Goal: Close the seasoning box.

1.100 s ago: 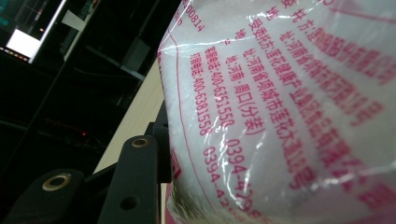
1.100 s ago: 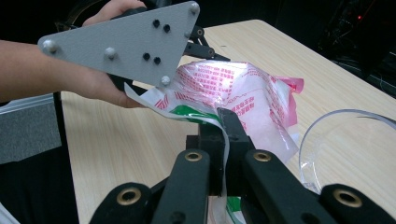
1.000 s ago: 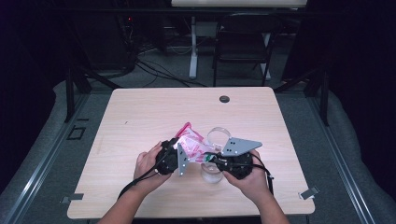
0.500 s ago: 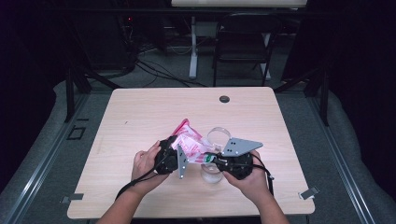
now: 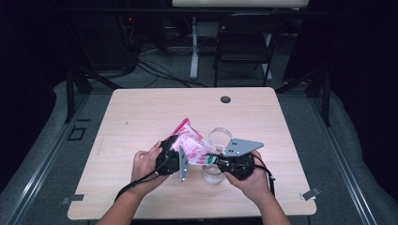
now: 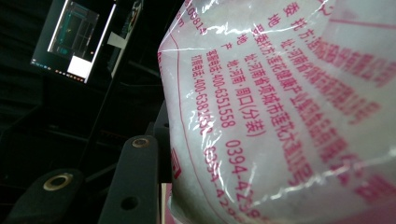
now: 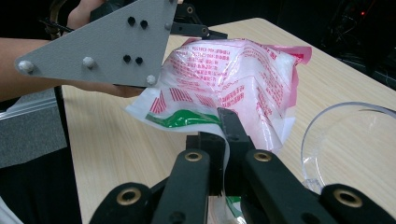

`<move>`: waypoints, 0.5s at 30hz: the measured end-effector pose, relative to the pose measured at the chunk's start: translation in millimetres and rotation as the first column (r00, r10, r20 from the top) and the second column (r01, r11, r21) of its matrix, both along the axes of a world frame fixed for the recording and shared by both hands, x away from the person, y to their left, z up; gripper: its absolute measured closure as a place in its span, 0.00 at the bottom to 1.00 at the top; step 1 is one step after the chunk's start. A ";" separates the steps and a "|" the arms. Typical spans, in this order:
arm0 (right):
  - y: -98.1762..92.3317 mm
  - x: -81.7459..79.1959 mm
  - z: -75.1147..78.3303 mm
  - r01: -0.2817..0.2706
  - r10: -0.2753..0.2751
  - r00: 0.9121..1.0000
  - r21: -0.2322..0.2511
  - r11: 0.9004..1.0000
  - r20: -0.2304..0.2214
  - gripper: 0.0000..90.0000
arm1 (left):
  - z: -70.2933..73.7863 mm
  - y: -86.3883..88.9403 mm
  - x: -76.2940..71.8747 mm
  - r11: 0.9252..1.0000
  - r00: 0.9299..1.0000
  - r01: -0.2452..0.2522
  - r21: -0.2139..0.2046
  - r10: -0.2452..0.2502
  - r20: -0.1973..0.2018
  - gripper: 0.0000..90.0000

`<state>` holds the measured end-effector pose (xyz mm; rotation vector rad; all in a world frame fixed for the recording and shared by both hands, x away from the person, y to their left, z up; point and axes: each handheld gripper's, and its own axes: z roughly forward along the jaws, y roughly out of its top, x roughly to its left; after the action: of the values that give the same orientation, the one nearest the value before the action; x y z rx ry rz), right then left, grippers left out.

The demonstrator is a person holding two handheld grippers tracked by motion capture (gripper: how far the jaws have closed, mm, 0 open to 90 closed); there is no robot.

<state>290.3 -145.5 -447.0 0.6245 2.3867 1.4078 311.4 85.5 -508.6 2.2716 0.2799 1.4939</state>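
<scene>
We hold the pink-printed bag (image 5: 190, 143) off the table (image 5: 141, 112) between us: the left claw (image 5: 180, 161) clamps its body, the right claw (image 7: 224, 140) pinches its near edge, the clear cup (image 5: 212, 174) just below it.

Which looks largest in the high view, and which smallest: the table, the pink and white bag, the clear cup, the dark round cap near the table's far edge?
1. table
2. pink and white bag
3. clear cup
4. dark round cap
</scene>
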 end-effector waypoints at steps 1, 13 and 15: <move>-0.1 0.1 -0.1 0.000 0.000 1.000 0.002 1.000 -0.001 1.00 | 0.0 0.0 0.0 1.000 1.000 0.000 0.000 0.000 0.000 0.69; -2.2 2.2 -2.0 0.001 -0.001 1.000 -0.007 1.000 -0.005 1.00 | 4.2 -2.7 0.9 0.998 1.000 -0.011 0.056 0.011 -0.008 0.69; -3.1 2.5 -2.0 0.004 -0.004 1.000 -0.001 1.000 -0.007 1.00 | 5.7 -3.9 1.0 0.998 1.000 -0.011 0.068 0.011 -0.008 0.69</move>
<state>292.8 -148.6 -449.0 0.6341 2.3898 1.4048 312.4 81.7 -503.0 2.3327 0.2480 1.5217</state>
